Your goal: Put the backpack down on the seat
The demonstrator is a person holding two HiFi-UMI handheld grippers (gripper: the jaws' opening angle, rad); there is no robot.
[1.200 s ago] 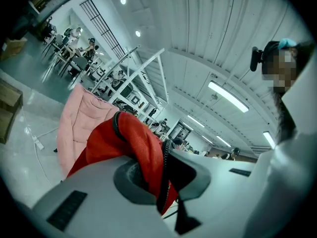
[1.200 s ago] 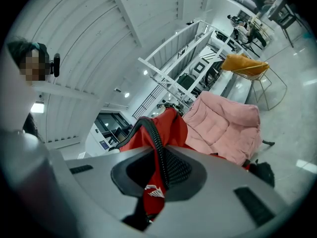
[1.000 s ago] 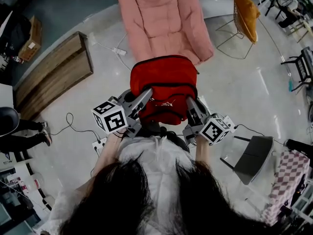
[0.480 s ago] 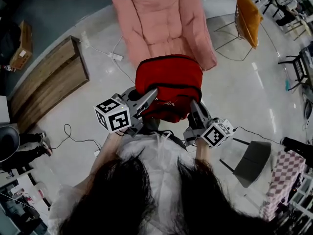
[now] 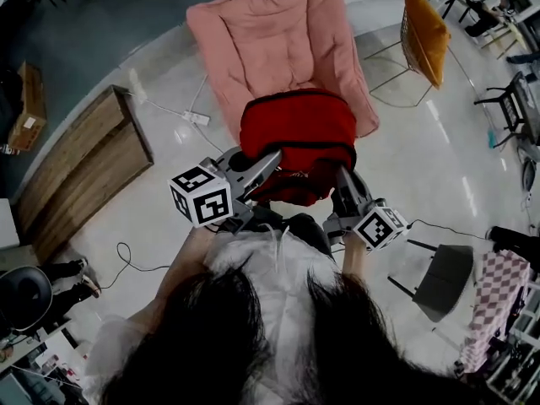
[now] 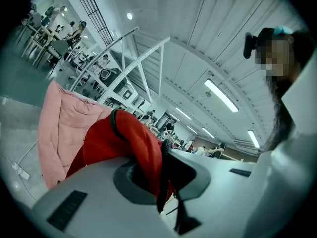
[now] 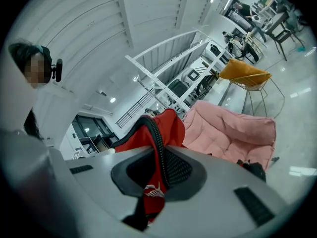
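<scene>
A red backpack (image 5: 297, 142) with black trim hangs in the air in front of me, over the front edge of a pink padded lounge chair (image 5: 270, 49). My left gripper (image 5: 272, 160) is shut on the backpack's left edge; red fabric and black piping (image 6: 148, 155) are pinched between its jaws. On the other side my right gripper (image 5: 342, 175) is shut on the backpack's right edge (image 7: 161, 155), with the mesh strap caught between the jaws. The pink chair (image 6: 62, 128) (image 7: 233, 133) shows just beyond the bag in both gripper views.
A long wooden bench (image 5: 80, 163) stands on the floor at the left, with a power strip and cable (image 5: 196, 118) beside the chair. A wire chair with a yellow cushion (image 5: 422, 28) is at the upper right. A grey folding chair (image 5: 439, 277) sits close at my right.
Both grippers have carried the backpack forward towards the pink chair. The bag, which hung short of the seat, now overlaps the seat's front edge. Both grips are unchanged.
</scene>
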